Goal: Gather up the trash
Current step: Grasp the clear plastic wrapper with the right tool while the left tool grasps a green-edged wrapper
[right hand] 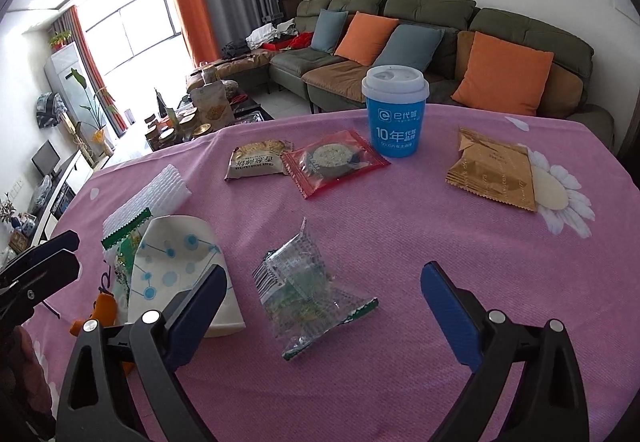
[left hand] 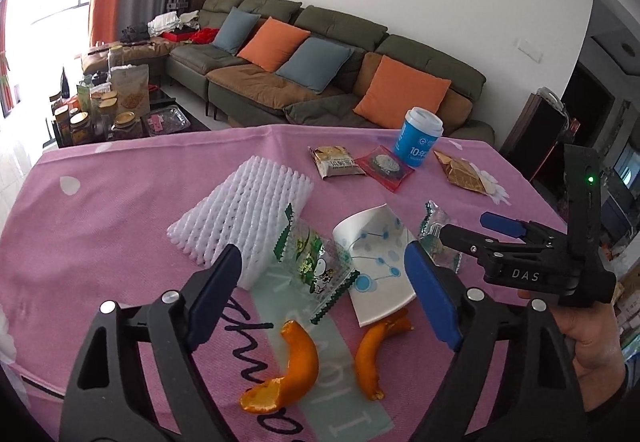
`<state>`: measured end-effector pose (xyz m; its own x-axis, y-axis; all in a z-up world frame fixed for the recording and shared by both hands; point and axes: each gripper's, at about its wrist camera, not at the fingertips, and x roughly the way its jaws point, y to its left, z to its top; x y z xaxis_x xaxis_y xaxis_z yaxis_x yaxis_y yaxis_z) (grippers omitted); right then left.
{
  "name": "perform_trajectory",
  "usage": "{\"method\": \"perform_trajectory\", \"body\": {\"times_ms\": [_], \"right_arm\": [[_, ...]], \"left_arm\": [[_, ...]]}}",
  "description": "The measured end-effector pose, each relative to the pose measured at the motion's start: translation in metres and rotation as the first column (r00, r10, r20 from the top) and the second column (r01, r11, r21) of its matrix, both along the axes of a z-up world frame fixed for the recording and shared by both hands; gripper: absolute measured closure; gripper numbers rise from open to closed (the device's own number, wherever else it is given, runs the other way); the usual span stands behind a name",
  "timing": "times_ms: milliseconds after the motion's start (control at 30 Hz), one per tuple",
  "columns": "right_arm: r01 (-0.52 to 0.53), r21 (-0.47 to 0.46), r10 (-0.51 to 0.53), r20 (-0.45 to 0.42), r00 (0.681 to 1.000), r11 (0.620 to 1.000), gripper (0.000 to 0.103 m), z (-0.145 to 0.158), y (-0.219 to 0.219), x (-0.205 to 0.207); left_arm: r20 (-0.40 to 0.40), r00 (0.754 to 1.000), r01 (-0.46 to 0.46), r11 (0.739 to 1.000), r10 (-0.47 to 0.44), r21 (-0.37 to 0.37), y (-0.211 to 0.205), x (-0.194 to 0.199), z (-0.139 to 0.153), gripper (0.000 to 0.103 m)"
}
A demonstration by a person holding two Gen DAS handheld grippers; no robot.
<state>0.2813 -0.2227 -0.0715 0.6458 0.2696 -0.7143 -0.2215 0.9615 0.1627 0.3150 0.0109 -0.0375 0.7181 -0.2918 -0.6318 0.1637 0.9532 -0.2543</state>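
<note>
- Left gripper [left hand: 322,296]: fingers spread wide, nothing between the pads; I see them hanging above the green-edged clear wrapper [left hand: 316,262] and the flattened paper cup [left hand: 376,262] on the counter [left hand: 120,202]
- Right gripper [right hand: 322,312]: fingers also wide apart and empty, poised over the crumpled clear wrapper [right hand: 308,298], which lies alone on the pink cloth, apart from the paper cup
- Handling, crumpled wrapper: I judge it featherweight, thin film, springy and slick; it stands up in ridges, so I would pinch across a raised fold in the middle rather than a flat edge. Likely to crackle and slip if caught only at a corner
- Green-edged wrapper: same film, lying partly over the white foam fruit net [left hand: 240,210] and touching the cup; take the free serrated edge
- Paper cup: light, stiff card, already squashed; grip across the flattened rim
- Orange peel [left hand: 288,370], second orange peel piece [left hand: 372,354]: soft, curled, maybe damp; pinch across the curl gently
- Foam net: very light, squashy, easy to hold anywhere
- Sealed snack packets [right hand: 260,160] and blue lidded cup [right hand: 396,110] at the far side: whether trash, I cannot tell
</note>
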Motion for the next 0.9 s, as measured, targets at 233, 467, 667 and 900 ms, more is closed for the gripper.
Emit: {"method": "perform_trajectory", "body": {"times_ms": [233,467,667,900], "right_arm": [[-0.011,0.013,0.011,-0.023,1.000,1.000,0.008,-0.008,-0.001,0.009],[-0.038,0.045,0.041,-0.058,0.997,0.998,0.017,-0.015,0.000,0.014],[-0.060,0.070,0.066,-0.084,0.994,0.996,0.029,-0.020,0.000,0.014],[-0.088,0.063,0.093,-0.086,0.992,0.994,0.052,-0.020,0.002,0.011]], "left_arm": [[-0.062,0.998,0.013,1.000,-0.014,-0.007,-0.002,0.024,-0.019,0.045],[-0.075,0.996,0.040,0.999,-0.040,-0.004,-0.006,0.029,-0.028,0.064],[-0.100,0.994,0.040,0.999,-0.040,-0.005,-0.005,0.031,-0.037,0.073],[-0.103,0.993,0.050,0.999,-0.051,-0.005,-0.006,0.033,-0.044,0.086]]}}
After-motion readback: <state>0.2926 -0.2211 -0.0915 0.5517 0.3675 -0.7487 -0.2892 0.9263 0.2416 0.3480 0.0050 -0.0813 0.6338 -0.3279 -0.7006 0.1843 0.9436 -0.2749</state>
